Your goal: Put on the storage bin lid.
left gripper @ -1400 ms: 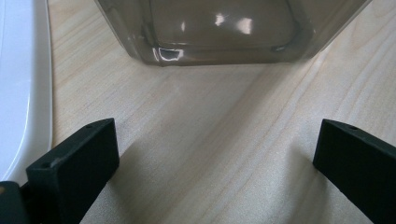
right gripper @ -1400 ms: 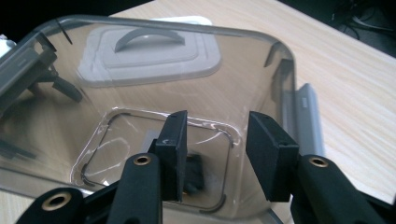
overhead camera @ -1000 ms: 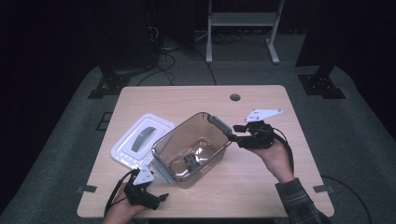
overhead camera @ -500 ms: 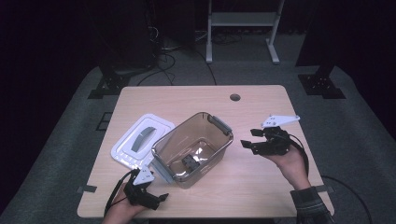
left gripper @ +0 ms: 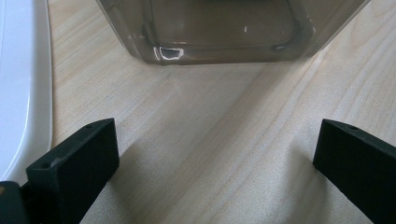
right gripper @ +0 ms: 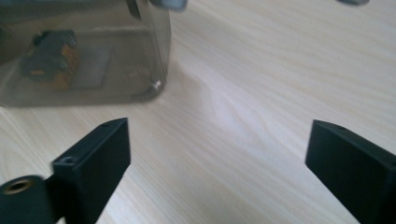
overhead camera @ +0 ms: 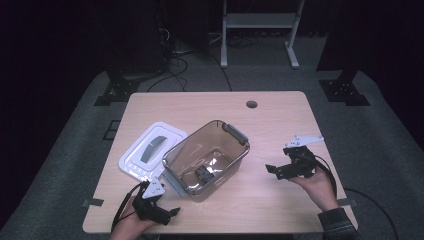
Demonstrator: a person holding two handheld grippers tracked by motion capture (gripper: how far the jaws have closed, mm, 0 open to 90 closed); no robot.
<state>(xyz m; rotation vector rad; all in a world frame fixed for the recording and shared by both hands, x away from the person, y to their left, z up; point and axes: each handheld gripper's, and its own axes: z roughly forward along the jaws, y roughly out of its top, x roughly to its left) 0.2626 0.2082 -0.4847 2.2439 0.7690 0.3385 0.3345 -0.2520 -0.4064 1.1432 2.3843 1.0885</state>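
Note:
A clear brownish plastic box (overhead camera: 207,157) stands mid-table with a small dark object (overhead camera: 202,173) on its floor. Its white lid (overhead camera: 150,152) with a grey handle lies flat on the table beside it, to the left. My left gripper (overhead camera: 167,212) rests open at the table's front edge, just below the box's near corner (left gripper: 168,51); the lid's rim (left gripper: 23,93) is at its left. My right gripper (overhead camera: 272,171) is open and empty, held right of the box and pointing toward it; through the box wall (right gripper: 84,60) I see the dark object (right gripper: 49,58).
The wooden table (overhead camera: 280,120) has a round cable hole (overhead camera: 251,104) near its far edge. Bare wood lies between the box and my right gripper. A stand and cables sit on the dark floor behind the table.
My right gripper has pulled away from the box's right rim, moving right and toward the table's near side. The left gripper and the box have stayed put.

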